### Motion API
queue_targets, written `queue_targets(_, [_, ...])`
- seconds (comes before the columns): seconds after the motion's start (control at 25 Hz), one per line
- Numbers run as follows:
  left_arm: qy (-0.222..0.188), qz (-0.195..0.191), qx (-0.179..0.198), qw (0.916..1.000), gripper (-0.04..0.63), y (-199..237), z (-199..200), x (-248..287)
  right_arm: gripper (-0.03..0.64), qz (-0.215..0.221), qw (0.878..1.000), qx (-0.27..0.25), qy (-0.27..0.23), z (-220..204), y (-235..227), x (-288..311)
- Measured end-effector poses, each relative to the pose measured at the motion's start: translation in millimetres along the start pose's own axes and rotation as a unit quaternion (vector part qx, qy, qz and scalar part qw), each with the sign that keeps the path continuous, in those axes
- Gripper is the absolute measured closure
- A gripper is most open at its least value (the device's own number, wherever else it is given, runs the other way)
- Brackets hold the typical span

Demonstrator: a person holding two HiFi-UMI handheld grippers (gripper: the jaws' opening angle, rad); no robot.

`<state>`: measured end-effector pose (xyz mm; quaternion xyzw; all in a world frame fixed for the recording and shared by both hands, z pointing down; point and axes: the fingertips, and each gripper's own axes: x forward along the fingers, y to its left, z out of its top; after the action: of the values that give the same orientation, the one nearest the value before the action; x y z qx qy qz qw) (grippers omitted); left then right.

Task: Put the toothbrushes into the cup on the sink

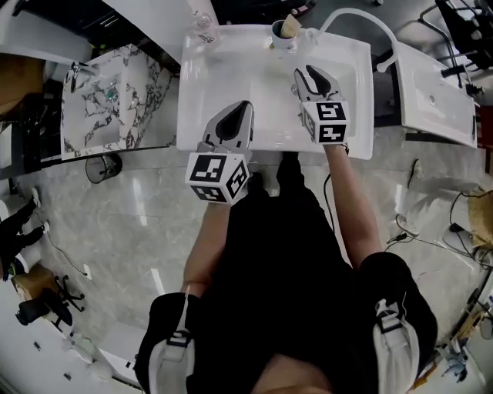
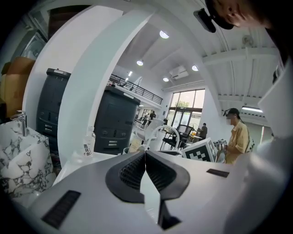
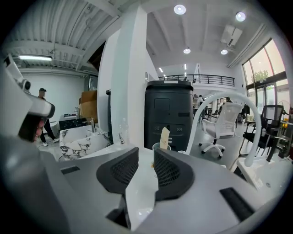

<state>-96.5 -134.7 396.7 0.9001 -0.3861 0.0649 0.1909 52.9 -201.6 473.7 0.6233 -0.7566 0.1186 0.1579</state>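
Observation:
A white sink (image 1: pixel 266 100) stands in front of me. On its back rim sits a pale cup (image 1: pixel 283 32) with a cream, flat-ended piece sticking out of it; the cup (image 3: pixel 160 147) also shows straight ahead in the right gripper view. I see no loose toothbrush on the sink. My left gripper (image 1: pixel 239 109) hovers over the sink's near left part, jaws shut with nothing between them (image 2: pixel 145 153). My right gripper (image 1: pixel 310 75) is over the basin's right side, short of the cup, its jaws a little apart and empty (image 3: pixel 146 151).
A clear bottle (image 1: pixel 202 23) stands at the sink's back left. A curved white tube (image 1: pixel 370 27) arches at the back right. A marble-pattern basin (image 1: pixel 108 100) lies to the left, another white basin (image 1: pixel 435 92) to the right. A person in a yellow shirt (image 2: pixel 238 137) stands far off.

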Motion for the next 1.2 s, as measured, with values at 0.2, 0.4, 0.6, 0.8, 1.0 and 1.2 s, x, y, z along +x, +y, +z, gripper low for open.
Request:
queue_targets(0.2, [0.006,-0.042,0.006,0.9991,0.580,-13.2,-7.3,-22.0,0.499,-0.024,1.000,-0.001,-0.017,10.7,25.3,-55.3])
queue_targets(0.4, [0.014,-0.080,0.012,0.9967,0.580,-25.0,-12.2,-29.6,0.518,-0.045,0.998,0.014,-0.039,22.6,40.7,-105.4])
queue_targets(0.6, [0.015,-0.106,0.014,0.9942,0.580,-38.4,-9.1,-31.9,0.538,-0.055,0.997,0.024,-0.054,36.5,51.0,-145.7])
queue_targets(0.8, [0.007,-0.116,0.017,0.9931,0.580,-50.6,-5.3,-33.2,0.560,-0.049,0.996,0.033,-0.068,40.0,58.4,-170.0])
queue_targets(1.0, [0.006,-0.119,0.022,0.9926,0.580,-64.0,-4.8,-35.6,0.569,-0.051,0.995,0.049,-0.076,37.9,56.5,-187.5])
queue_targets(1.2, [0.004,-0.122,0.036,0.9919,0.580,-74.5,-4.4,-42.6,0.578,-0.048,0.994,0.055,-0.087,37.8,60.1,-202.0])
